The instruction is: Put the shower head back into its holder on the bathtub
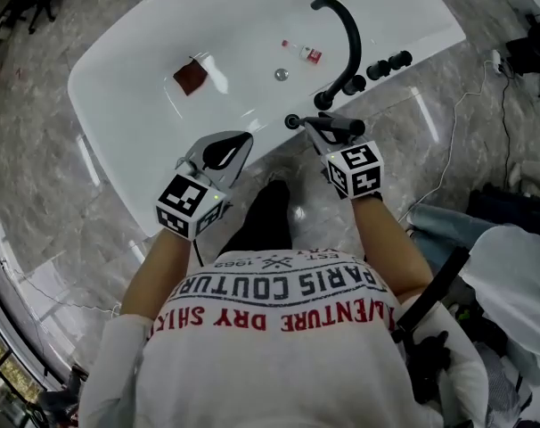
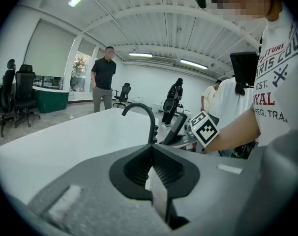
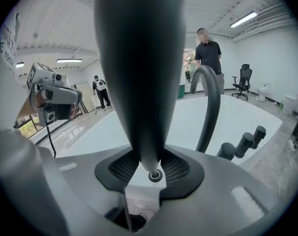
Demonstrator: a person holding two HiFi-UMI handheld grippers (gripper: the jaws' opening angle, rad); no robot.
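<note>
My right gripper [image 1: 318, 126] is shut on the black shower head [image 1: 334, 125], held level over the tub rim beside the base of the arched black faucet [image 1: 346, 27]. In the right gripper view the shower head [image 3: 139, 73] rises broad and dark from between the pads, its narrow round end [image 3: 155, 175] down at the jaws of the right gripper [image 3: 149, 165]. My left gripper [image 1: 240, 141] hovers over the tub's near rim to the left, shut and empty. In its own view the left gripper [image 2: 151, 150] faces the faucet [image 2: 145, 113] and the right gripper [image 2: 206, 128].
The white bathtub [image 1: 118, 105] holds a brown pad [image 1: 192, 77], a small white and red bottle [image 1: 304, 52] and a drain [image 1: 282, 74]. Three black knobs [image 1: 377, 69] stand on the rim right of the faucet. People stand and office chairs sit beyond the tub.
</note>
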